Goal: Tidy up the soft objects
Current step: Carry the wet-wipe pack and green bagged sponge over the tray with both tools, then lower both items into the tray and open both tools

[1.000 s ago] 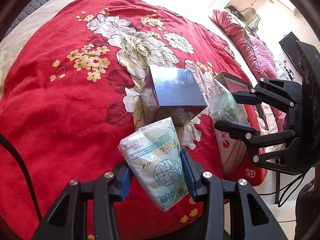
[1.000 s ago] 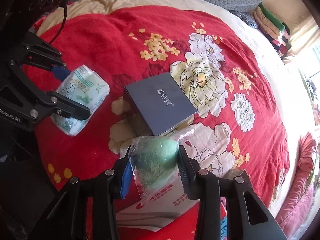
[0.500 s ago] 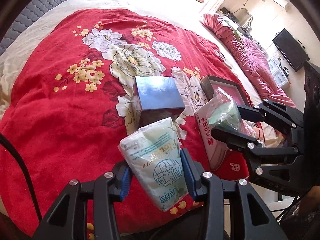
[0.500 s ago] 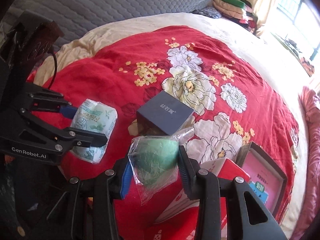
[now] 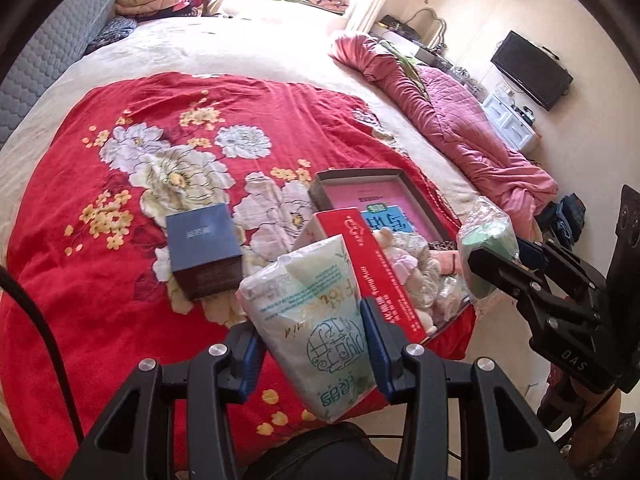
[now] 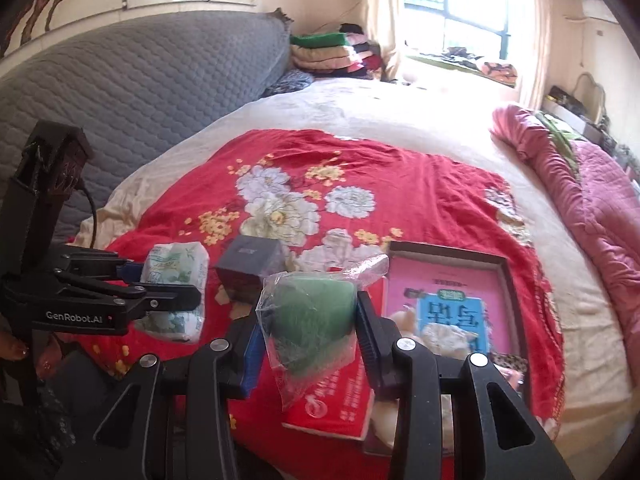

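1. Leftmost, the left gripper (image 5: 314, 344) is clamped on a tissue pack (image 5: 316, 320); its blue pads press the pack's two sides. The pack hangs in the air above the near edge of the bed (image 5: 240, 48), over the red blanket (image 5: 80, 280). Its long axis runs along the fingers and tilts a little, with the far end leaning left and the printed near end poking out toward the camera.
2. Next on the blanket sits a dark box (image 5: 202, 240), flat on its base, near the white flower print and apart from both grippers.
3. Right of it a red carton (image 5: 376, 268) lies at the blanket's near edge, its long side running away from the camera. Soft toys (image 5: 412, 264) are bunched against its right side.
4. Behind the toys lies a shallow tray (image 5: 360, 178) with a pink sheet inside.
5. Rightmost, the right gripper (image 6: 310, 328) is closed on a green sponge (image 6: 316, 316) in a clear plastic bag. It is held in the air over the red carton. The sponge's rounded end points up and away, and the loose bag mouth trails up to the right.
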